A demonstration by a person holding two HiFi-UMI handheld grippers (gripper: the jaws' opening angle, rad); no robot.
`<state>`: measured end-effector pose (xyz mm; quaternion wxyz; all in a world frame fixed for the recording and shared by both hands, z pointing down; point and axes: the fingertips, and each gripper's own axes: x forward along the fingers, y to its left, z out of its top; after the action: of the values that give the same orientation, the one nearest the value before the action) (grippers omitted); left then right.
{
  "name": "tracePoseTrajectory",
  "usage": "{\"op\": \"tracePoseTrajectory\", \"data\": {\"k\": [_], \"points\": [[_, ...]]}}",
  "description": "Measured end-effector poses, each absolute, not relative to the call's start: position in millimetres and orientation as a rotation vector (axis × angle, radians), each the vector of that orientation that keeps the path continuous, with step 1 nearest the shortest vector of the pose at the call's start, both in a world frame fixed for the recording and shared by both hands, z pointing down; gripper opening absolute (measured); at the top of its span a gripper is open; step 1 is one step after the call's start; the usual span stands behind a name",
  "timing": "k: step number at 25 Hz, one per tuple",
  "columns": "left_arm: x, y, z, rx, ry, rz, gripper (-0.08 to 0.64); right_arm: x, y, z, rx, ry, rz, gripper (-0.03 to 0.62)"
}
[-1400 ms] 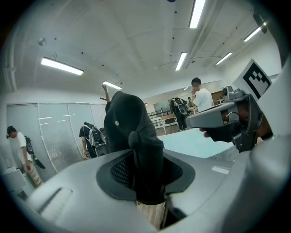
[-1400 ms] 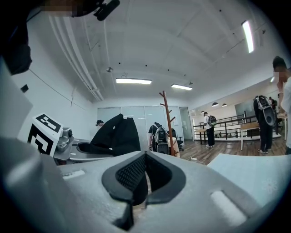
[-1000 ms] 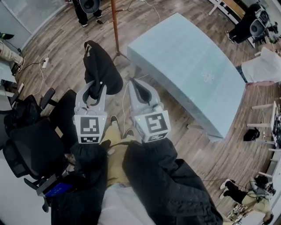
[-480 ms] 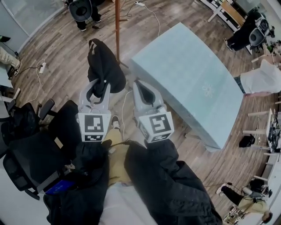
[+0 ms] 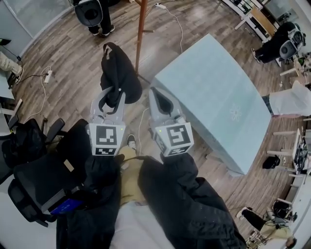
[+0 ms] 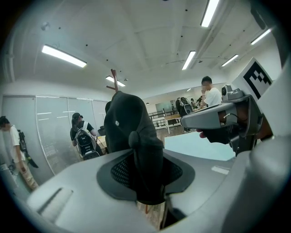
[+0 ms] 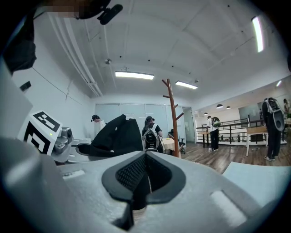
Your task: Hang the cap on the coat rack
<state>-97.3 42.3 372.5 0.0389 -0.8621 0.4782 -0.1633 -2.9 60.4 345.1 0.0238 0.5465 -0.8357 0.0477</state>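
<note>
A black cap hangs from my left gripper, which is shut on its fabric; in the left gripper view the cap rises between the pads and fills the middle. The brown wooden coat rack stands just beyond and to the right of the cap, and its top pegs show behind the cap. My right gripper is beside the left one, shut with nothing in it. In the right gripper view the gripper points level toward the rack, with the cap to its left.
A long light-blue table stands to the right of the rack. Black office chairs crowd the lower left. A person with a backpack stands past the rack, and a cable runs across the wooden floor.
Both grippers have moved forward together, carrying the cap toward the coat rack. The pole now stands closer and to the right of the cap.
</note>
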Motion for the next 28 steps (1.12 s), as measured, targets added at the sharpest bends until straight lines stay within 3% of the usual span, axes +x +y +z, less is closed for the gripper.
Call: {"op": "tracePoseTrajectory", "data": {"k": [28], "points": [[-75.0,-98.8,378.9,-2.742,1.519,-0.389,0.106,8.1,-93.3,358.1,1.715,-2.566,0.114,-0.006]]}}
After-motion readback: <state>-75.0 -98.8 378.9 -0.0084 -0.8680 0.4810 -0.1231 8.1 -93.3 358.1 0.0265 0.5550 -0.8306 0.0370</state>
